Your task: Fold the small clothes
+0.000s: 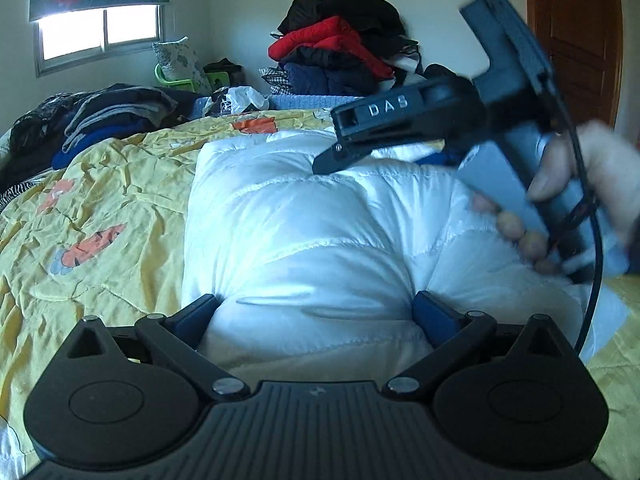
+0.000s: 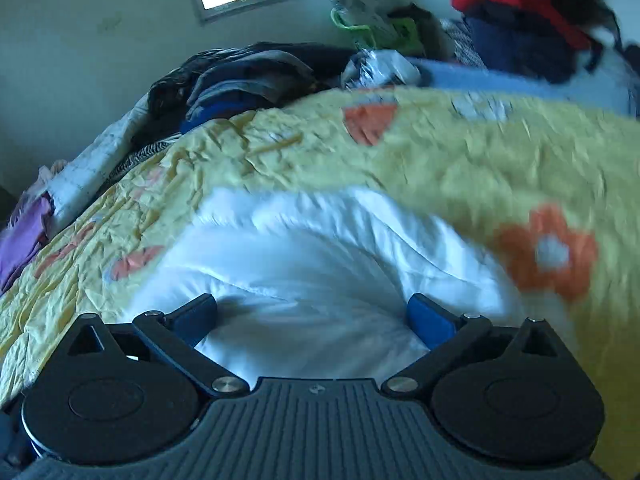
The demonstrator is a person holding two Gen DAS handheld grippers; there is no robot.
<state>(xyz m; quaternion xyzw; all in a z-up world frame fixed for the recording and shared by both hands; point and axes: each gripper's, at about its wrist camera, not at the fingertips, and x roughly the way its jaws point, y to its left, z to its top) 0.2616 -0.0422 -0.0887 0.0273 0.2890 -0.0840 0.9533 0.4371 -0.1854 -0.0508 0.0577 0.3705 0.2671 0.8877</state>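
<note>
A white quilted puffer garment [image 1: 304,216] lies bunched on the yellow flowered bedspread [image 1: 100,208]. My left gripper [image 1: 316,316] is open, its blue-padded fingers [image 1: 196,320] spread wide with the garment's near edge bulging between them. A hand [image 1: 592,176] holds my right gripper [image 1: 334,156] over the garment's far right part, its black tip pointing down-left just above the fabric. The right wrist view is motion-blurred. There the right gripper [image 2: 312,316] is open over the white garment [image 2: 320,264], with fabric between its spread fingers [image 2: 430,316].
Folded dark clothes [image 1: 100,116] are stacked at the bed's far left. A tall heap of black, red and navy clothes [image 1: 340,40] rises at the back. A plastic bag [image 1: 236,100], a green basket [image 1: 180,78], a window [image 1: 100,28] and a wooden door [image 1: 576,40] stand behind.
</note>
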